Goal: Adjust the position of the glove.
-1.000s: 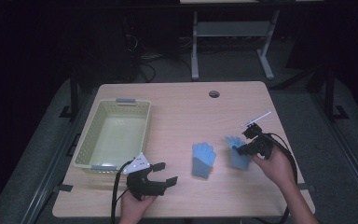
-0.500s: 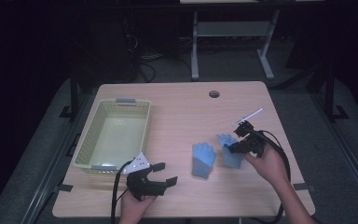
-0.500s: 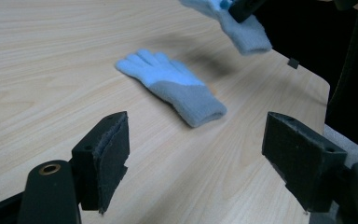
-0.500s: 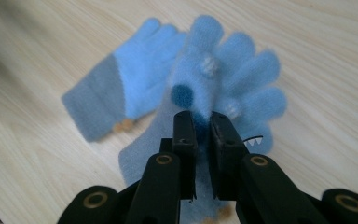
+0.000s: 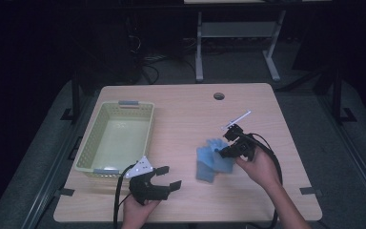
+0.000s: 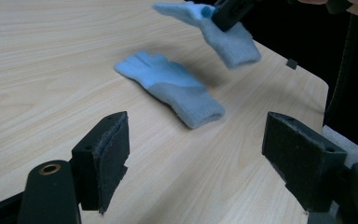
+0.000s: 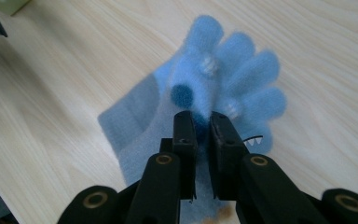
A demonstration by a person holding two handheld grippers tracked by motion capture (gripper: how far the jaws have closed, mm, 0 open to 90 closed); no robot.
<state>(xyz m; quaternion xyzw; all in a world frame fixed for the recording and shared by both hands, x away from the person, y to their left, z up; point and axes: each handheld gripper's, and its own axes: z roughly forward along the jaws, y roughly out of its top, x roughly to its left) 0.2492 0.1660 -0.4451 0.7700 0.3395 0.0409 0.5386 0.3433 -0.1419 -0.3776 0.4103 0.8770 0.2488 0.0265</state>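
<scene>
Right gripper view shows us the right gripper [image 7: 200, 123] with its two flat black jaws clamped on a soft, fuzzy blue knitted glove [image 7: 223, 79], held by its fabric above the table [image 7: 51, 93], whose top is pale wood with fine straight grain. Just beside that raised glove, a second glove [image 6: 170, 86] of the same knit lies flat on the table, with a greyer ribbed cuff. Near the table's front edge we see our left gripper [image 6: 196, 154], its felt-lined blocky pads wide apart on nothing. Well to the left of the gloves stands a pale green rectangular plastic basket [image 5: 138, 109] with latticed walls.
</scene>
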